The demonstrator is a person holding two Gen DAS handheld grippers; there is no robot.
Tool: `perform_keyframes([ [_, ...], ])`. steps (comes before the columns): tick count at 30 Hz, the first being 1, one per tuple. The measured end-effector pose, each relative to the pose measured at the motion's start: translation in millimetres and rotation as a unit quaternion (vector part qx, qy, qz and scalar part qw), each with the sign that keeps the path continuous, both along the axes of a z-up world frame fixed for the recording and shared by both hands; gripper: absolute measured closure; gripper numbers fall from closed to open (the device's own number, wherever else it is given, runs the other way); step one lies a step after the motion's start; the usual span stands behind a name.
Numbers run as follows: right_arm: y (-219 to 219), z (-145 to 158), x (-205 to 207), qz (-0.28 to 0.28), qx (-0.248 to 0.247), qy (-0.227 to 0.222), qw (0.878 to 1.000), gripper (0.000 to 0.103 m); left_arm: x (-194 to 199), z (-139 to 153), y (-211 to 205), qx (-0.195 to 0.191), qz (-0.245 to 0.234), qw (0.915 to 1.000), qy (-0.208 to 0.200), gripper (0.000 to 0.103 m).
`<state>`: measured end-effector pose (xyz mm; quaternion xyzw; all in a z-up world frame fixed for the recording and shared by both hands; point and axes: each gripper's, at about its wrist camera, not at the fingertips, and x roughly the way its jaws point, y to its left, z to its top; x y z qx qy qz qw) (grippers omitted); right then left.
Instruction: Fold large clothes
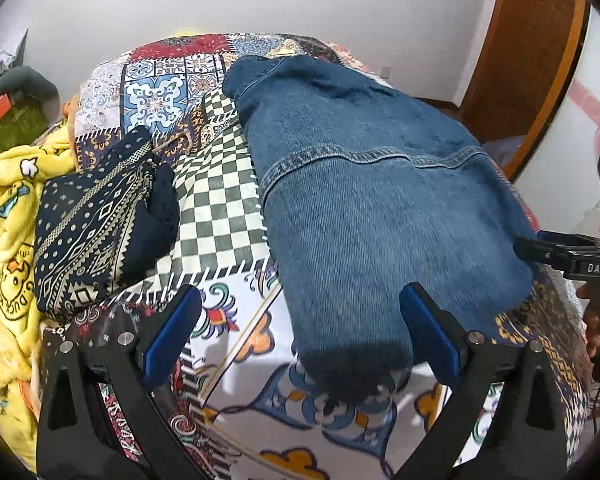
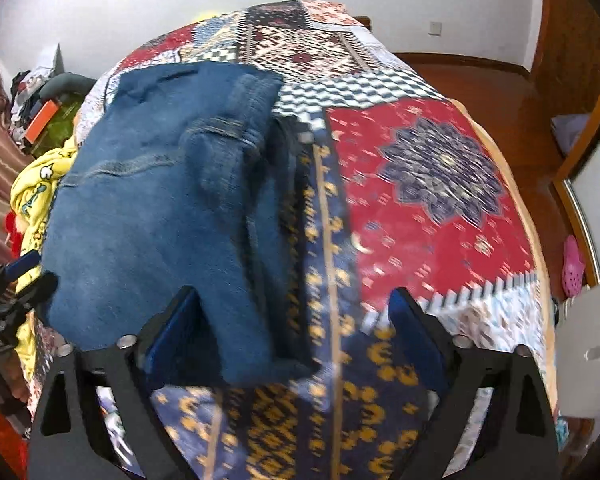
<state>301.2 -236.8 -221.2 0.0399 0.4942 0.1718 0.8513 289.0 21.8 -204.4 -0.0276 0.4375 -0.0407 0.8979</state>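
A pair of blue denim jeans (image 1: 364, 184) lies folded lengthwise on the patchwork bedspread (image 1: 236, 352), its near end between my left gripper's fingers. My left gripper (image 1: 300, 336) is open and empty just above that near end. In the right wrist view the jeans (image 2: 160, 216) lie left of centre, and my right gripper (image 2: 296, 340) is open and empty over their near right corner. The right gripper also shows at the right edge of the left wrist view (image 1: 556, 252). The left gripper shows at the left edge of the right wrist view (image 2: 16, 276).
A folded dark patterned garment (image 1: 100, 224) lies on the bed left of the jeans. A yellow duck-print blanket (image 1: 8, 240) is heaped at the left edge. A wooden door (image 1: 528, 48) and floor are at the right. A pink shoe (image 2: 572, 264) lies on the floor.
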Motion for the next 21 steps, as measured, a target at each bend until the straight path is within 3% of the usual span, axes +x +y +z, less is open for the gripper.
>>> perform_keyframes([
  [4,-15.8,1.1,-10.8,0.003,-0.007,0.009,1.000,0.004,-10.3,1.1,9.4,-0.006,-0.012,0.9998,0.016,0.002],
  [11,-21.7,24.5,-26.4,0.011,-0.028,-0.013,0.999,0.004,-22.6,21.2,25.5,0.073,0.009,0.9973,-0.004,0.002],
  [18,-10.1,62.8,-17.8,0.034,0.007,-0.065,0.997,0.004,-5.8,54.8,42.9,0.049,0.033,0.9973,-0.044,0.002],
  [21,-0.1,67.1,0.2,0.049,0.038,-0.065,0.996,0.004,10.9,59.0,41.7,0.015,0.030,0.9982,-0.049,0.002],
])
